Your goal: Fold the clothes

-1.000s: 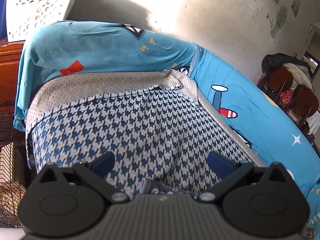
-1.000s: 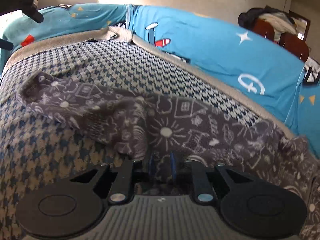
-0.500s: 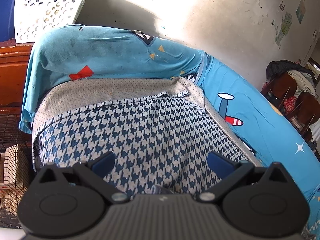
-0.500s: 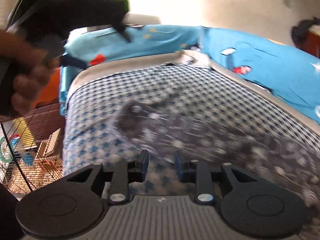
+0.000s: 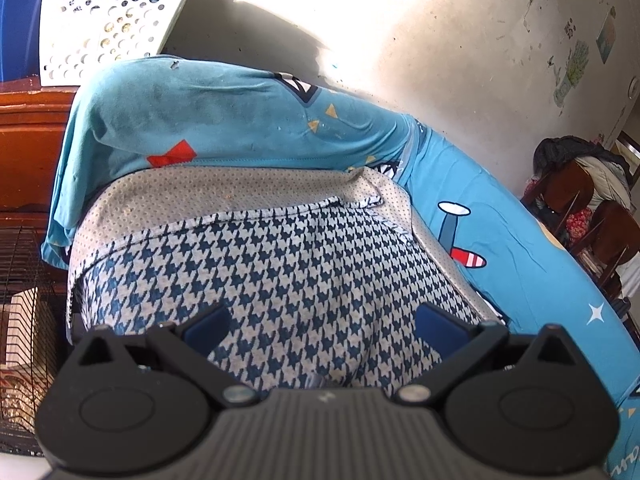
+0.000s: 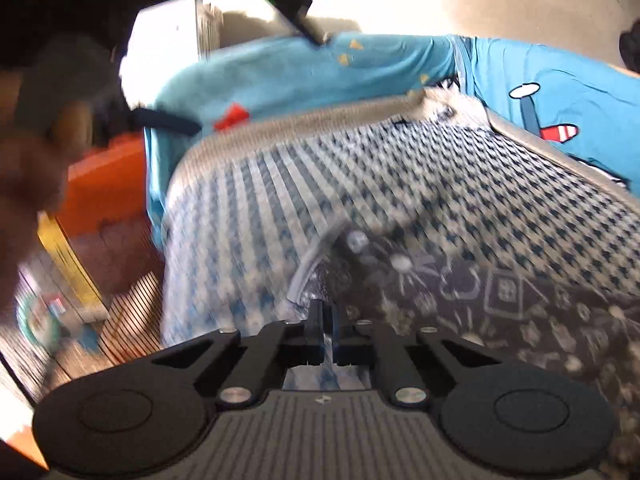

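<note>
The right tongs (image 6: 327, 322) clamp an edge of the dark printed cloth (image 6: 500, 300), which lies on the houndstooth blanket (image 5: 280, 280). The left tongs (image 5: 320, 326) hover apart above that blanket. No readable writing.

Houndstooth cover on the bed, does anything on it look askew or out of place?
The far edge of the blue and white houndstooth cover is turned back, showing its grey dotted underside. The dark grey doodle-print garment lies rumpled, one edge pinched in the right gripper. The left gripper hangs open, empty.
</note>
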`<state>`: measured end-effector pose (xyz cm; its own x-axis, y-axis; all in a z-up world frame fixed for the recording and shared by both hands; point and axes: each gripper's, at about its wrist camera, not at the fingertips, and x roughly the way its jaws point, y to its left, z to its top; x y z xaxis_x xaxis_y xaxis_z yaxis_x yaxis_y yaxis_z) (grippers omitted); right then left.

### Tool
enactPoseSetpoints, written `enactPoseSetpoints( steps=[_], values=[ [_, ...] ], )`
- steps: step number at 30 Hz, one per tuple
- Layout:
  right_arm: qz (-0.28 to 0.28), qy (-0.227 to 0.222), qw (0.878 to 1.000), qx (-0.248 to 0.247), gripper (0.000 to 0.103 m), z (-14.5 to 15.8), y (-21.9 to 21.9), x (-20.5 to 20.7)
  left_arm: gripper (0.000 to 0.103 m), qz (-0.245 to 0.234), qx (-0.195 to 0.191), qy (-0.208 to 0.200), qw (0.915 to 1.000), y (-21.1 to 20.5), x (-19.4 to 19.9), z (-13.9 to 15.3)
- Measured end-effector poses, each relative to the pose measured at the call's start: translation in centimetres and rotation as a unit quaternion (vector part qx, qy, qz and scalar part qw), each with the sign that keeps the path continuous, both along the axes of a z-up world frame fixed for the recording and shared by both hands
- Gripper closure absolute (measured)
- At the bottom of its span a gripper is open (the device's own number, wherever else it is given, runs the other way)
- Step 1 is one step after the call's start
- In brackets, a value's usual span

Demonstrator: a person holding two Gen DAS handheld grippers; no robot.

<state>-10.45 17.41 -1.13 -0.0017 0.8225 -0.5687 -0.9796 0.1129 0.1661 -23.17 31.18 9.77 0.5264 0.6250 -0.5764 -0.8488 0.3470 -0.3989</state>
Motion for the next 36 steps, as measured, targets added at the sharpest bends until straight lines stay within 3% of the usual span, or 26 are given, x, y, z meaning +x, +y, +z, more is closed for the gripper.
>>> enactPoseSetpoints(
  steps=[3,5,8,13,19,24,30,32,36],
  values=[
    [-0.004,0.029,0.999,0.025,0.096,1.1,0.8,0.1,0.0,0.011,0.012,0.003,0.9999,0.0,-0.3,0.4],
    [-0.009,0.029,0.999,0.028,0.081,1.6,1.3,-0.2,0.0,0.014,0.02,0.01,0.9997,0.0,-0.3,0.6],
    [-0.025,0.021,0.999,0.023,0.074,2.0,-0.1,0.0,0.0,0.005,0.021,0.013,0.9997,-0.2,0.0,0.6],
    [-0.076,0.006,0.997,0.011,0.068,2.5,-5.2,1.5,0.0,-0.019,0.02,0.015,0.9995,-1.0,1.1,0.5],
    [-0.136,-0.007,0.991,-0.008,0.062,3.6,-11.6,3.2,0.0,-0.085,0.02,0.028,0.9958,-3.7,4.3,0.3],
    [-0.171,-0.021,0.985,-0.019,0.051,4.9,-16.2,3.9,0.0,-0.136,0.019,0.036,0.9899,-6.1,7.0,0.0],
    [-0.223,-0.008,0.974,-0.034,0.045,5.6,-21.1,5.1,0.0,-0.194,0.031,0.05,0.9793,-9.4,10.0,-0.4],
    [-0.24,-0.002,0.97,-0.039,0.038,5.7,-22.5,5.6,0.0,-0.211,0.033,0.055,0.9753,-10.4,10.9,-0.7],
    [-0.263,0.005,0.964,-0.044,0.037,5.8,-25.3,6.6,0.0,-0.254,0.034,0.068,0.9641,-12.9,12.9,-1.3]
  ],
)
